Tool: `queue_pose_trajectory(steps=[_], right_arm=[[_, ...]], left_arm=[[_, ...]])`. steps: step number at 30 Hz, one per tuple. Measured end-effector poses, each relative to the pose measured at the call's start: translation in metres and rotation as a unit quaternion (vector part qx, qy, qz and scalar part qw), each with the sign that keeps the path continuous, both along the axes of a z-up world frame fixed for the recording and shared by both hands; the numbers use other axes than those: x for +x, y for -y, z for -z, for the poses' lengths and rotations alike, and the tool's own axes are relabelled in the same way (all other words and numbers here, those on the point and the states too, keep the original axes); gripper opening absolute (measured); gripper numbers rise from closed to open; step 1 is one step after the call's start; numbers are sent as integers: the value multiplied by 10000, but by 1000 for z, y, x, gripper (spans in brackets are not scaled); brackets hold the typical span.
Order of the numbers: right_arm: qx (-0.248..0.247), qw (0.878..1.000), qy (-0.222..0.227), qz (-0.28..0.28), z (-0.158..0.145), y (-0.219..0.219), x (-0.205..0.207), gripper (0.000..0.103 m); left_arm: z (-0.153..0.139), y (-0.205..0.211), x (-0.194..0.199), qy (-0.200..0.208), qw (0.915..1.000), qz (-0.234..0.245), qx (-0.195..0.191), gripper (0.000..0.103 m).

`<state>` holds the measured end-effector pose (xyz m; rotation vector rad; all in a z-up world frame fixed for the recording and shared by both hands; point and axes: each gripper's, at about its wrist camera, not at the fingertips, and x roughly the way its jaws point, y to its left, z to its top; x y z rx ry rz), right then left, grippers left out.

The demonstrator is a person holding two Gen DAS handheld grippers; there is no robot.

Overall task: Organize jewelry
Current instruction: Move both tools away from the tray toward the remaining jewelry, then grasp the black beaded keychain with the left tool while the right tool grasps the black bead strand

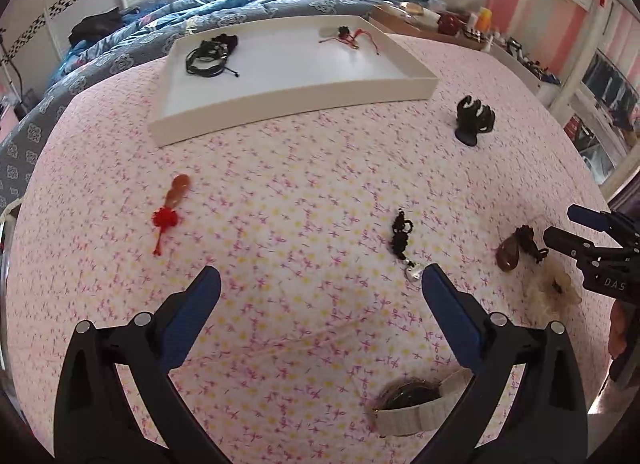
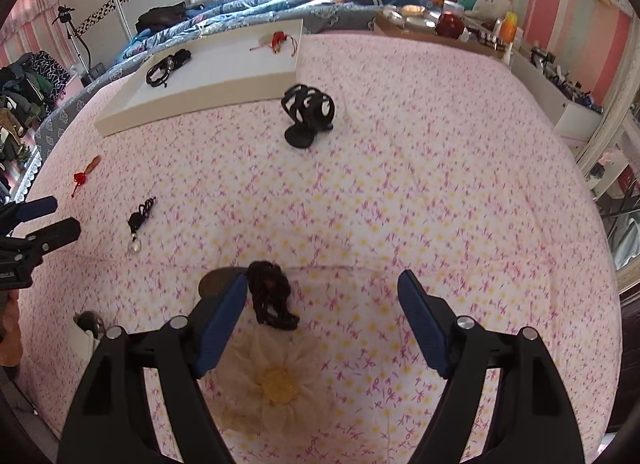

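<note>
You held both the left tool (image 1: 320, 288) and right tool (image 2: 322, 290) wide and empty, the right nearest the dark pendant (image 2: 272, 298) at lower centre, next to grasp for the tray (image 2: 208, 97).

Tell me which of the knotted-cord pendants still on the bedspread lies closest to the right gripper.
The brown pendant with the dark braided cord, lying against the right gripper's left finger; the black-cord and red-knot ones lie farther left.

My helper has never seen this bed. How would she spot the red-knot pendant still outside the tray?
Start at the white tray on the pink floral bedspread. Nearer than its left corner lies the red-knot pendant, alone. Unlike the black-corded pieces, it has an orange stone and red tassel.
</note>
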<state>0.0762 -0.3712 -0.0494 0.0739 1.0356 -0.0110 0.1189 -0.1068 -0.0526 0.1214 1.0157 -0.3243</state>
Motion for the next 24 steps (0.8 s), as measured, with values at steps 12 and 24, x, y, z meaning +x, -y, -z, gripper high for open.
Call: queue_pose_trajectory(steps=[12,24], right_arm=[[53,9983,-409,-407,2,-9,9,69],[129,9962,-657,-550,15,-15,14,54]], left_arm=[[10,38,12,-326,9978,548,170,60],[26,58,22,-571,9947,821,259,44]])
